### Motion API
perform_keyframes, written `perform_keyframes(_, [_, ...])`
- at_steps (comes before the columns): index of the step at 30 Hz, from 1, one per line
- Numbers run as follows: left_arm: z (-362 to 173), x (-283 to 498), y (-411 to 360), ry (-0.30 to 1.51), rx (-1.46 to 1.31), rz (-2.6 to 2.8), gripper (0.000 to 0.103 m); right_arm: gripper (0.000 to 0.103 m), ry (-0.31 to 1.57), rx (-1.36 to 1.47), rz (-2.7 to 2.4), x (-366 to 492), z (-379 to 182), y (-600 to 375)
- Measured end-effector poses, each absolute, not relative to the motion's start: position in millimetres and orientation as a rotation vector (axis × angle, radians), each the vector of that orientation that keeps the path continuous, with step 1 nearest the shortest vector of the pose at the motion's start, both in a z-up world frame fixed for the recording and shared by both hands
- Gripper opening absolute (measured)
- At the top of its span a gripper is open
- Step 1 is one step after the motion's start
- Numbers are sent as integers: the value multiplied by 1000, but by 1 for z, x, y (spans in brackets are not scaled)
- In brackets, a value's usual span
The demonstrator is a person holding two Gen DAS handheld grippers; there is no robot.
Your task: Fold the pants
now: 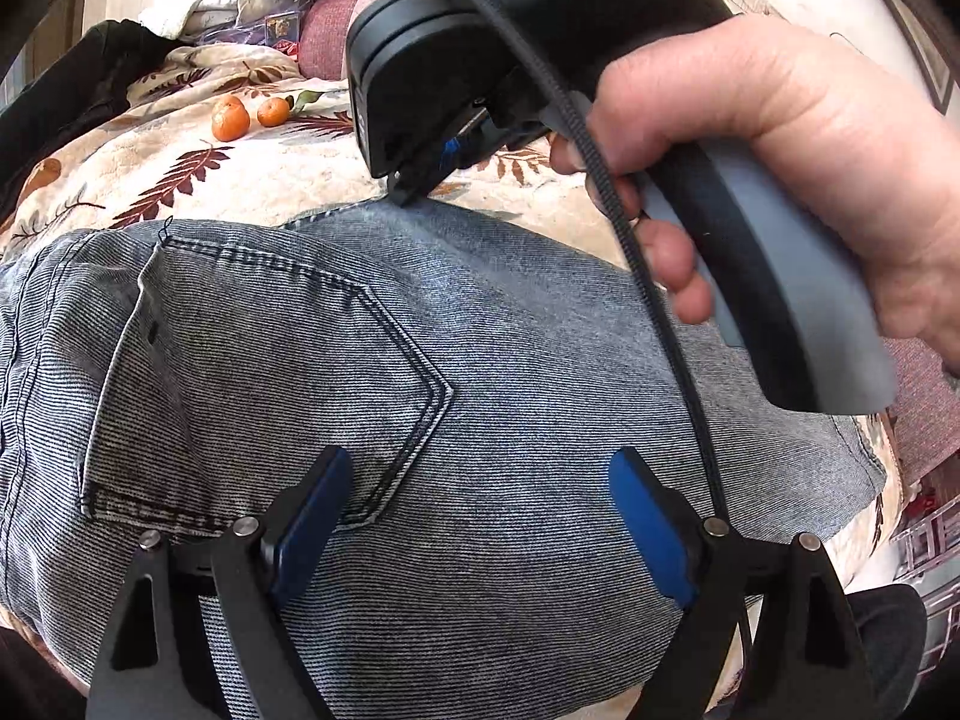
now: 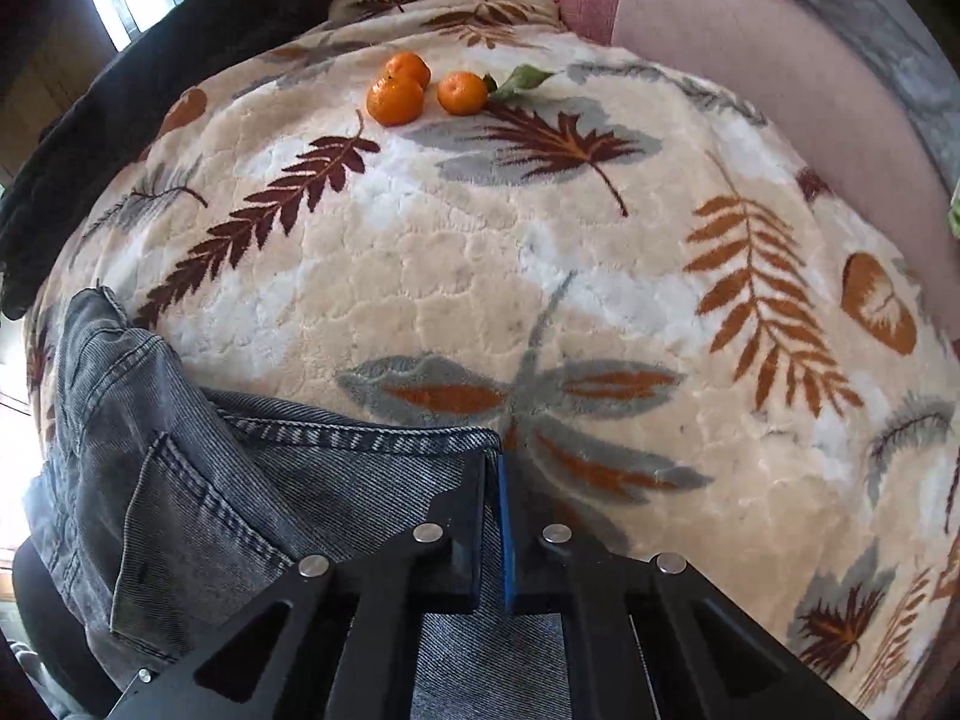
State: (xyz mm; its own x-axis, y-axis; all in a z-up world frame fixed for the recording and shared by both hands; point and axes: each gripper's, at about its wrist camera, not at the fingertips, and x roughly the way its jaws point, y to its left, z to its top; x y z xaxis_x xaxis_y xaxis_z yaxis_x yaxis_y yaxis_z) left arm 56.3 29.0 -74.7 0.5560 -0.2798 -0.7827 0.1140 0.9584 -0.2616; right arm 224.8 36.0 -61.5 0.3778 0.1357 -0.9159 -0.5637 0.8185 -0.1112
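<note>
One pair of jeans [image 1: 480, 420] spread on a leaf-print blanket [image 2: 480, 240]; three oranges [image 2: 396, 99] well beyond its far edge, bare blanket between. Left gripper [image 1: 480, 516] wide apart above the denim; right gripper [image 2: 501, 516] pinched on the hem corner.

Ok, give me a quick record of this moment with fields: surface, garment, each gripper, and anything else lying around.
surface: leaf-print blanket
garment: jeans, back pocket facing up
left gripper: open, fingers spread over the jeans, holding nothing
right gripper: shut on the jeans' edge
right hand: gripping the right gripper's handle
other items: three tangerines at the blanket's far end, one with a leaf; dark garment along the left side
</note>
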Motion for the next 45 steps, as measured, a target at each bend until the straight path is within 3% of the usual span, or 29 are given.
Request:
perform_keyframes(4, [-76,57,25,956,-161,-227,88,2,1104,-508,398,230,-83,37])
perform_keyframes(10, [-75,56,28,958,-185,-230,88,4,1109,-226,414,235,-54,-12])
perform_keyframes(12, [-75,57,28,959,-191,-226,88,18,1130,-173,427,233,-46,-27])
perform_keyframes(14, [-75,58,27,957,-183,-222,88,72,1137,-129,447,230,-41,-34])
perform_keyframes(15, [-75,57,26,956,-175,-222,88,76,1121,-125,457,226,-40,-33])
perform_keyframes(19, [-76,56,25,950,-162,-224,88,75,1132,-173,518,225,-53,-5])
perform_keyframes(20, [-76,56,25,950,-163,-222,88,69,1150,-207,526,227,-60,3])
perform_keyframes(21, [-75,55,24,950,-163,-220,88,62,1182,-228,545,228,-68,10])
perform_keyframes(22, [-74,53,23,951,-162,-219,88,30,1230,-241,564,230,-77,17])
perform_keyframes(23, [-74,53,23,952,-162,-219,88,19,1246,-272,568,229,-81,23])
perform_keyframes(24, [-74,53,23,951,-163,-221,88,18,1213,-336,566,224,-79,30])
perform_keyframes(26, [-74,54,24,951,-170,-222,88,1,1152,-420,530,218,-71,36])
perform_keyframes(33, [-76,58,25,949,-155,-218,88,2,1091,-396,470,221,-70,27])
perform_keyframes(41, [-75,58,25,948,-155,-209,88,33,1056,-35,336,200,-22,-79])
perform_keyframes(45, [-75,54,20,937,-128,-200,88,46,1124,225,332,173,-45,-142])
